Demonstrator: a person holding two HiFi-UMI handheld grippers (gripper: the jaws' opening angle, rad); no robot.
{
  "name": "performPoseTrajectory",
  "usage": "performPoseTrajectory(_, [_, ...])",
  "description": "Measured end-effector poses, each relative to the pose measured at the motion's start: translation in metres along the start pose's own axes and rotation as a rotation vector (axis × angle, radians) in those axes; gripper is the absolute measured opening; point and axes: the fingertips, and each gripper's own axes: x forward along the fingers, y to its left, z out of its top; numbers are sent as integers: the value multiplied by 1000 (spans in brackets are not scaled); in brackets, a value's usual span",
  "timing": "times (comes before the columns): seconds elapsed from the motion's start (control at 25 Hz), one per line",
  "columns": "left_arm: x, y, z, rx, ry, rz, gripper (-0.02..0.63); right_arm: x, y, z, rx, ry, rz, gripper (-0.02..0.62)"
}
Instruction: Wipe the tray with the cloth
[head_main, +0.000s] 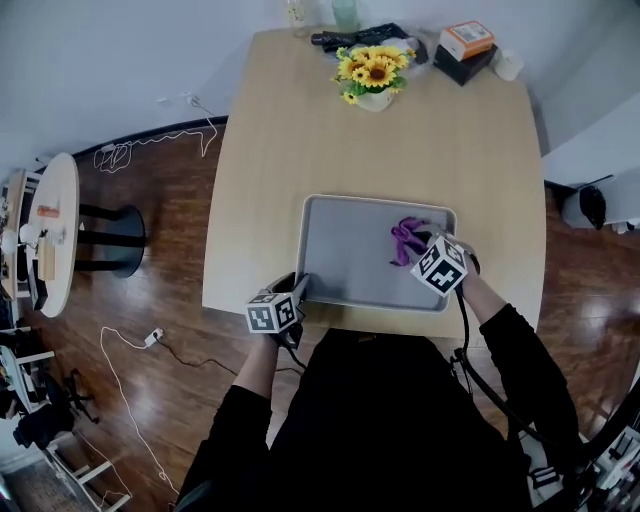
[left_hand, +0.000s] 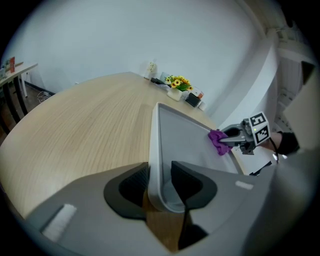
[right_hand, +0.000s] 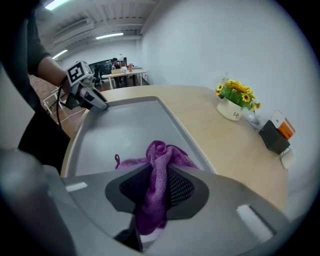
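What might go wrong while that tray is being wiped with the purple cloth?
The right gripper pinches the cloth in a small bunch, so it might slip from the fingers or clean only a narrow strip. The left gripper holds the tray by one corner of its rim, near the table's edge; a hard push might swivel it.

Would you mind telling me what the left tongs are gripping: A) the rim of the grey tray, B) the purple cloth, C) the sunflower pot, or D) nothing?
A: the left tongs are closed over the rim of the grey tray, while the purple cloth sits in the right tongs.
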Motion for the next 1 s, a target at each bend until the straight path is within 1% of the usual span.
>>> performPoseTrajectory(0.16, [1, 1, 0, 18, 12, -16, 129, -7, 55, -5, -34, -8, 57, 83])
performPoseTrajectory(0.32, [1, -2, 0, 24, 17, -23, 129, -16, 107, -11, -59, -23, 148, 83])
performPoseTrajectory(0.4, [1, -3, 1, 25, 18, -25, 129, -18, 125, -12, -73, -27, 185, 83])
performPoseTrajectory(0.48, [2, -4, 1, 24, 20, -27, 129, -19, 131, -13, -96, -25, 199, 81])
performPoseTrajectory(0.56, [3, -5, 1, 22, 21, -30, 129, -18, 131, -14, -132, -18, 224, 81])
performPoseTrajectory(0.68, [4, -7, -1, 24, 22, -32, 129, -16, 125, -15, -175, 3, 295, 84])
performPoseTrajectory(0.76, [5, -8, 0, 28, 24, -37, 129, -12, 112, -9, -188, 7, 309, 84])
performPoseTrajectory(0.88, [6, -9, 1, 28, 24, -43, 129, 1, 76, 6, -185, 7, 268, 85])
performPoseTrajectory(1.0, [6, -9, 0, 25, 19, -41, 129, 16, 29, 25, -167, 14, 192, 86])
